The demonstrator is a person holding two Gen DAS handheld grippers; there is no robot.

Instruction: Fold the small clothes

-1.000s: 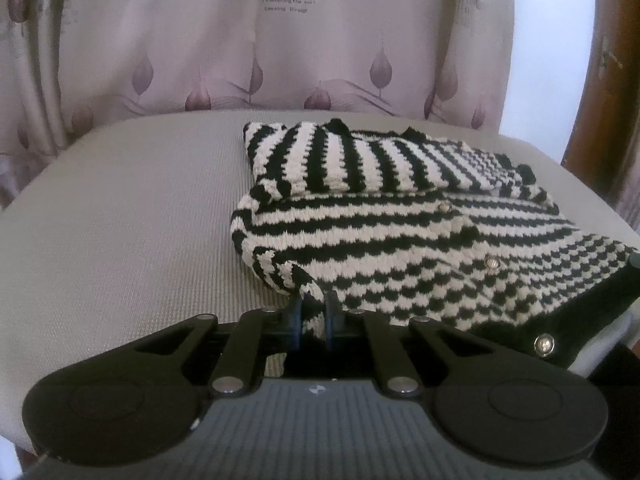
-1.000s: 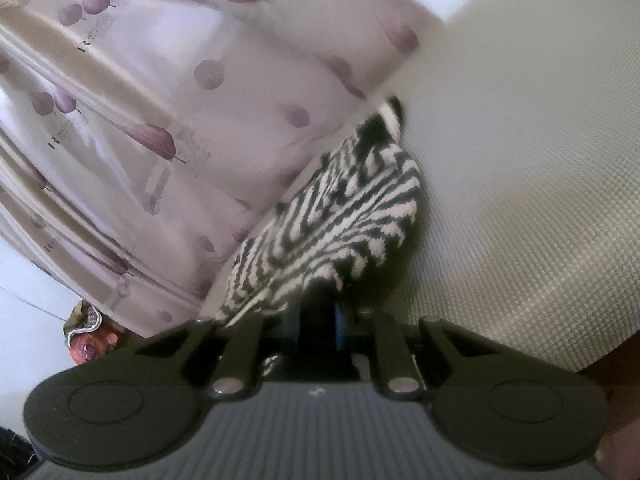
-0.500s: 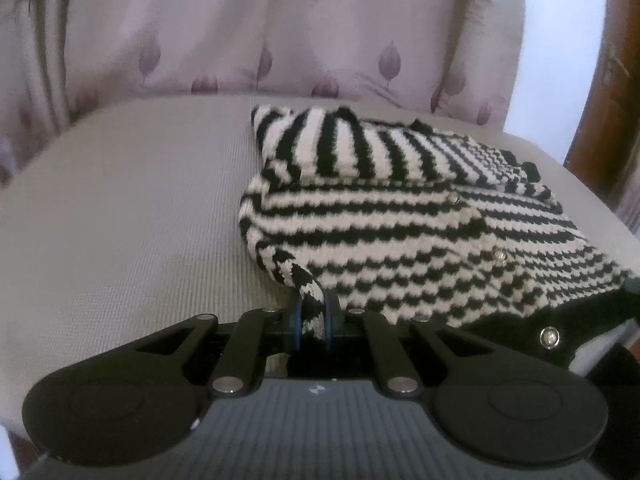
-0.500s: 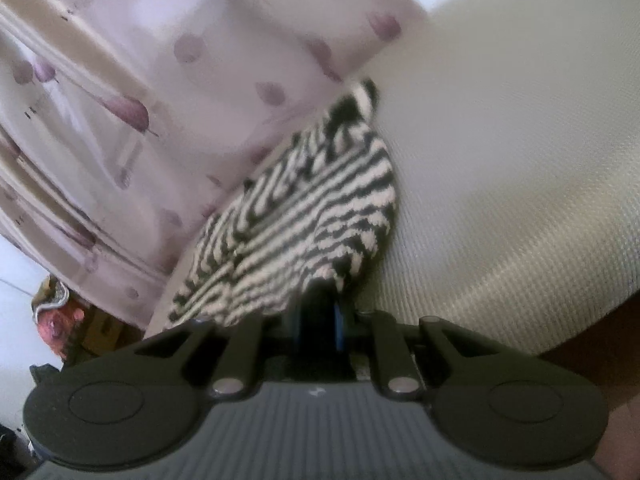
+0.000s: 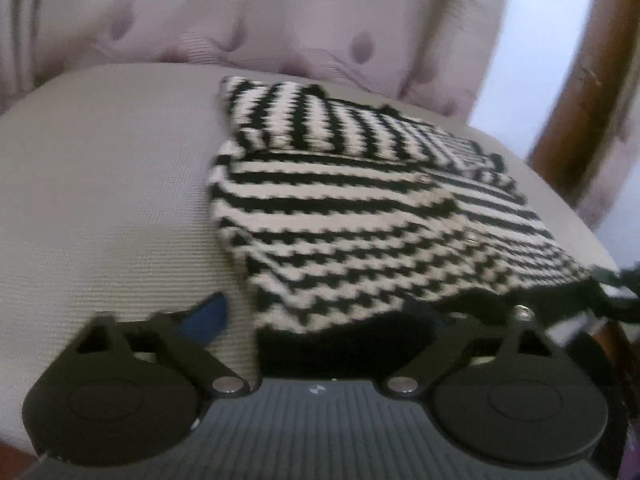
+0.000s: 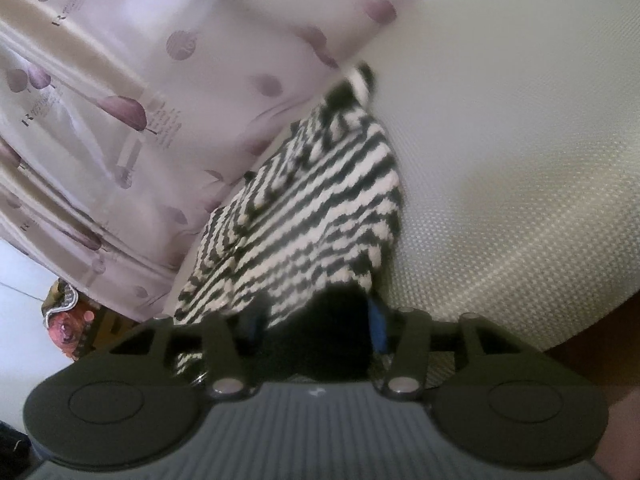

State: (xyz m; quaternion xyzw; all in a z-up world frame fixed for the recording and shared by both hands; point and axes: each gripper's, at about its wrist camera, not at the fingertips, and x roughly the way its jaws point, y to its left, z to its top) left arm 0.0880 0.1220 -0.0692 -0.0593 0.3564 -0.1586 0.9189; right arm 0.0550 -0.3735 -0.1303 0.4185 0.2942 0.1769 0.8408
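Fingers [image 5: 208,316] of the left claw [image 5: 332,320] stand spread wide, released, with the black hem of the cardigan [image 5: 360,216] lying in the gap between them and nothing pinched. One blue pad shows at the left finger; the other finger is mostly hidden under the knit. The right claw [image 6: 316,320] is likewise released, its jaws apart, and the dark edge of the cardigan [image 6: 304,216] sits loose between its blue pads.

From the left wrist view, the cardigan lies folded on the grey cushion [image 5: 100,200], striped black and cream, its sleeve folded across the top with stripes running the other way. A small metal button [image 5: 523,311] shows at the black hem near the right side of the claw. The cardigan's right part reaches the cushion's edge.

From the right wrist view the knit runs away from the claw toward the far rim of the cushion [image 6: 520,160], bunched at its far tip. Behind the cushion hangs a pale pink curtain [image 6: 120,100] printed with purple leaves; it also fills the background of the left view, beside a brown wooden post [image 5: 580,100]
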